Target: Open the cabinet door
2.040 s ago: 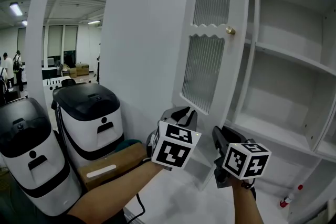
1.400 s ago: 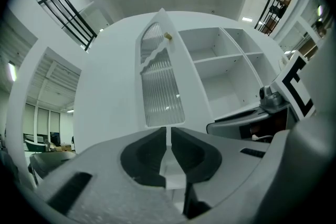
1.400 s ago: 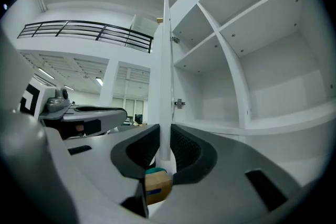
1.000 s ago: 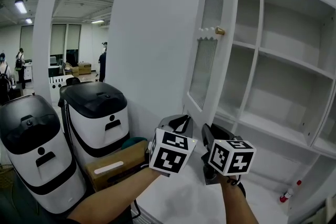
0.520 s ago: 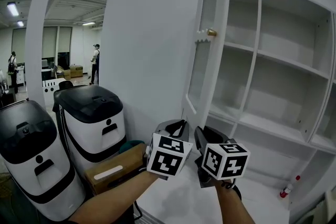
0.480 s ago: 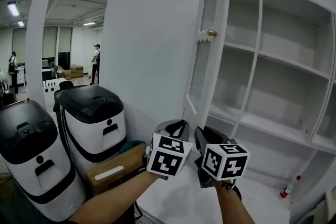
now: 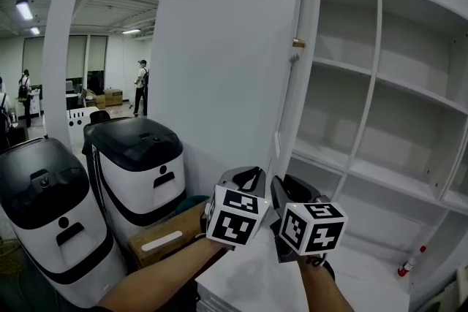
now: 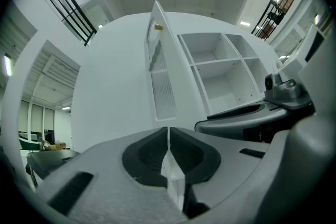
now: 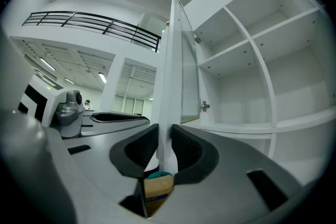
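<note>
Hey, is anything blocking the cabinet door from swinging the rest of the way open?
Nothing visible does. The cabinet door stands nearly edge-on, its lower edge in the right claw, bare wall behind it. The two bins stand off to the left.

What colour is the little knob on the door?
Gold, like brass. The knob on the white door shows best in the head view.
</note>
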The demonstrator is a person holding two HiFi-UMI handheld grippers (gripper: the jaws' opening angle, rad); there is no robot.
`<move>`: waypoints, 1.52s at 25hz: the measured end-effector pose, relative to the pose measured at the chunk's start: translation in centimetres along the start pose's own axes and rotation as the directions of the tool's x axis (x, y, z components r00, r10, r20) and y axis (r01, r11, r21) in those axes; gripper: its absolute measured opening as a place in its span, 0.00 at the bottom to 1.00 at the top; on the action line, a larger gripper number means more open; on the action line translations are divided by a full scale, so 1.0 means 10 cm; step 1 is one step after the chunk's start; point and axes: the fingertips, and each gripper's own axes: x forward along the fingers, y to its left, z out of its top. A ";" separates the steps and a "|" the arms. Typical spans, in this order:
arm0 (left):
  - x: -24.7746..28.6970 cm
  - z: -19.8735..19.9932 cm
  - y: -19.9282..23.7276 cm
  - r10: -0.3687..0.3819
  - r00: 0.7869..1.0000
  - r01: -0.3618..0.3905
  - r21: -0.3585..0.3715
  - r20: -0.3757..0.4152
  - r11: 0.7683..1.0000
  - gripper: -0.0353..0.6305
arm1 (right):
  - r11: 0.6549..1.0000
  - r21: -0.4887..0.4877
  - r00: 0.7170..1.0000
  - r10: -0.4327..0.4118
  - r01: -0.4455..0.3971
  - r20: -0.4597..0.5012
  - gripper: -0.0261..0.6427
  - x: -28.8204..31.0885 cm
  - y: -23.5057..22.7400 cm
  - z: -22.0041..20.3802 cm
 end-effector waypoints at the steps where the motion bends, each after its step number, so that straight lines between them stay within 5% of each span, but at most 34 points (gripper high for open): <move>1: -0.01 0.00 0.03 0.002 1.000 -0.002 0.000 0.000 1.000 0.09 | 1.000 -0.001 1.000 -0.003 0.003 0.002 0.16 0.01 0.02 0.00; 38: -0.33 -0.27 1.22 0.115 0.993 -0.115 -0.010 -0.023 0.993 0.09 | 0.997 -0.043 0.997 0.069 -0.067 0.042 0.17 0.94 0.99 0.01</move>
